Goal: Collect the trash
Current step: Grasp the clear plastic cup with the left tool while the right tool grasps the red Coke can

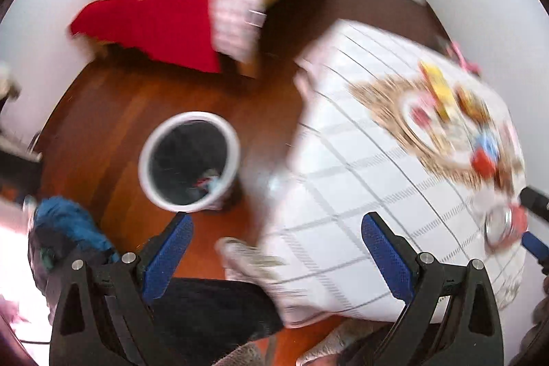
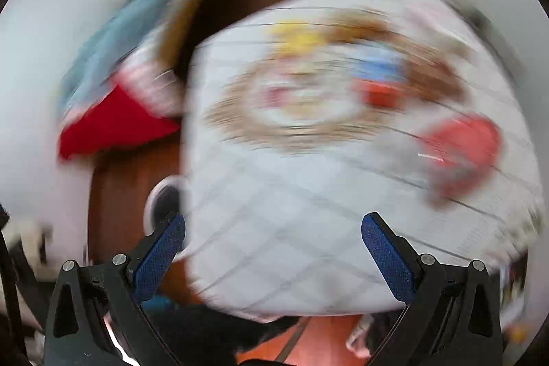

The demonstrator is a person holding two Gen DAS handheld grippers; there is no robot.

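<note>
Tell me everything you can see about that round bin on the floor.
The bin is a round, open-topped container with a thick white rim and a dark inside, probably a black liner. It stands upright on the reddish wooden floor, beside the table with the white checked cloth. A few crumpled bits, red and pale blue, lie at its bottom. Nothing grips it; the left hand-held gripper hangs open above.

Motion blur smears the litter (image 2: 459,146) on the checked tablecloth (image 2: 281,211) beyond naming, and that cloth's edge hides most of the white-rimmed bin (image 2: 164,194) in the right wrist view.
</note>
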